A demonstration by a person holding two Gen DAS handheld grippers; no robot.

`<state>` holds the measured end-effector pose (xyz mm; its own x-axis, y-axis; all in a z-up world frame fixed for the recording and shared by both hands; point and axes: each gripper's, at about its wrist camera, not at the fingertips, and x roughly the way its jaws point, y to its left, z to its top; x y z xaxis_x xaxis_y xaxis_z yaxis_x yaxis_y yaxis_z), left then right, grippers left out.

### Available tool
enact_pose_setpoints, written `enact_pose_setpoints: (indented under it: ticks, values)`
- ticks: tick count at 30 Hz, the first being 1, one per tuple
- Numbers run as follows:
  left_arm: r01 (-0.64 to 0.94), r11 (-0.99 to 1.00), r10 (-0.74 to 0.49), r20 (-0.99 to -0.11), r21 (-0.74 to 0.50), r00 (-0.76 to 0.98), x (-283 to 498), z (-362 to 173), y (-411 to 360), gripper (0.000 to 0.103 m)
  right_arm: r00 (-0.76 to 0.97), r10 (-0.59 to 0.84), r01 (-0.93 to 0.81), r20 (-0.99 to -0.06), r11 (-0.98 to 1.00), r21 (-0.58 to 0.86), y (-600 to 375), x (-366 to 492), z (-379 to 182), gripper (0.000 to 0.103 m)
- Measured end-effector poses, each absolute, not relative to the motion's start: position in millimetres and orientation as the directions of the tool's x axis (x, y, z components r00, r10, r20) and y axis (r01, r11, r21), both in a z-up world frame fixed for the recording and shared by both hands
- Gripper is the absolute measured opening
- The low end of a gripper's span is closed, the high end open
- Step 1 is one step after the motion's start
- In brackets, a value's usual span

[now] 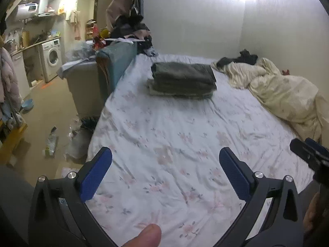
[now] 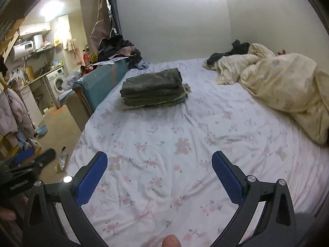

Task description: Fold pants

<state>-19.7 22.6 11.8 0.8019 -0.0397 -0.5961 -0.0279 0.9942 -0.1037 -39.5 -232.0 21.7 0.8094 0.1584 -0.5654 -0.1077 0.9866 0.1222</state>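
A stack of folded dark olive pants (image 1: 183, 79) (image 2: 153, 88) rests on the far part of the bed with the floral sheet (image 1: 164, 144) (image 2: 174, 144). My left gripper (image 1: 165, 159) hovers over the near part of the sheet, jaws wide open with nothing between its blue pads. My right gripper (image 2: 159, 163) is also wide open and empty above the sheet, well short of the stack. The right gripper's tip (image 1: 308, 152) shows at the right edge of the left wrist view, and the left gripper (image 2: 30, 168) at the left edge of the right wrist view.
A crumpled cream duvet (image 1: 283, 94) (image 2: 283, 90) lies along the right side of the bed with dark clothes (image 1: 244, 58) (image 2: 232, 51) at its far end. Left of the bed stand a teal headboard-like panel (image 1: 117, 65), a clothes pile, a washing machine (image 1: 51, 58) and floor clutter.
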Motion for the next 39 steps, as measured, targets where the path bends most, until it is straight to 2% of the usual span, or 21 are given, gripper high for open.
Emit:
enact_pose_setpoints:
  ticks: [3, 6, 19, 39]
  values:
    - [-0.039, 0.996, -0.015, -0.606, -0.075, 0.795, -19, -1, 17, 0.103, 0.798, 0.146, -0.105, -0.585, 0.989, 0.104, -232, -41, 0, 0.103]
    - [-0.021, 0.995, -0.043, -0.623, -0.095, 0.781, -17, -8, 15, 0.103, 0.776, 0.147, -0.089, -0.613, 0.988, 0.124, -231, -33, -12, 0.103]
    - [-0.002, 0.996, -0.057, -0.616, -0.094, 0.786, -18, -10, 9, 0.103, 0.781, 0.14, -0.115, -0.608, 0.99, 0.08, -211, -29, -17, 0.103]
    - [0.006, 0.997, -0.049, -0.616, -0.071, 0.786, -19, -13, 6, 0.103, 0.785, 0.134, -0.082, -0.604, 0.99, 0.114, -219, -28, -18, 0.103]
